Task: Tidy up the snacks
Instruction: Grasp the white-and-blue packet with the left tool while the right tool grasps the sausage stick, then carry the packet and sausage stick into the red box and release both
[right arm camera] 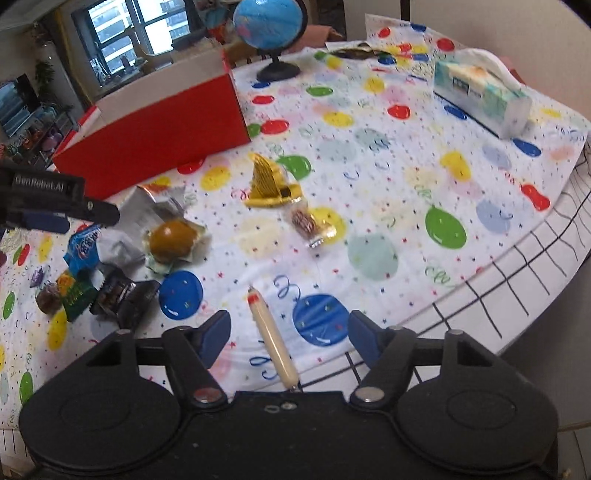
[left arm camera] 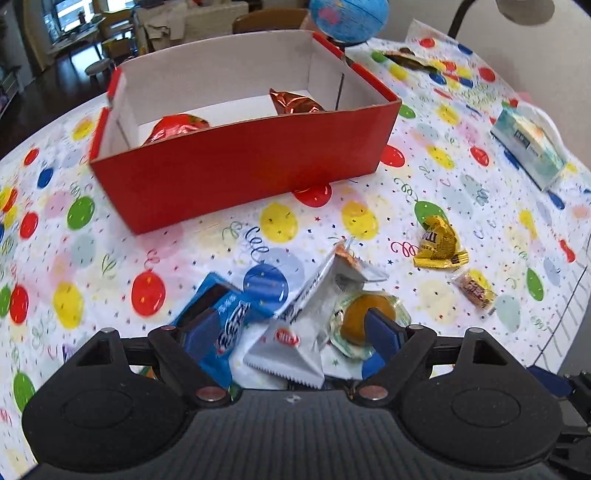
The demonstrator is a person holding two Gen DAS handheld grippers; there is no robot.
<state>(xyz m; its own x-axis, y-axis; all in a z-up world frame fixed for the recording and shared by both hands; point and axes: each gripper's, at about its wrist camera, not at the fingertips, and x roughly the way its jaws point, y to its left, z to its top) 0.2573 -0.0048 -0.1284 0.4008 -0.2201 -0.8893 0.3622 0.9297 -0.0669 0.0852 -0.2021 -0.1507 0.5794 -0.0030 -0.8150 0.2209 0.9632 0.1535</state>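
Observation:
A red box [left arm camera: 236,162] with a white inside stands on the balloon-print table and holds two shiny red-orange snack bags [left arm camera: 177,127]. My left gripper [left arm camera: 291,328] is open, low over a pile: a white packet [left arm camera: 295,314] between its fingers, a blue packet [left arm camera: 225,314] at the left finger, a wrapped brown bun [left arm camera: 356,319] at the right finger. A yellow candy bag [left arm camera: 439,243] and a small nut packet [left arm camera: 474,288] lie to the right. My right gripper [right arm camera: 288,336] is open around a cream sausage stick [right arm camera: 271,332] on the table. The box [right arm camera: 155,147] is far left in that view.
A tissue pack [right arm camera: 480,96] lies at the far right and a blue globe [right arm camera: 271,26] stands behind the box. Dark and green snack packets [right arm camera: 122,295] lie at the left of the right wrist view. The table edge [right arm camera: 535,273] runs close on the right.

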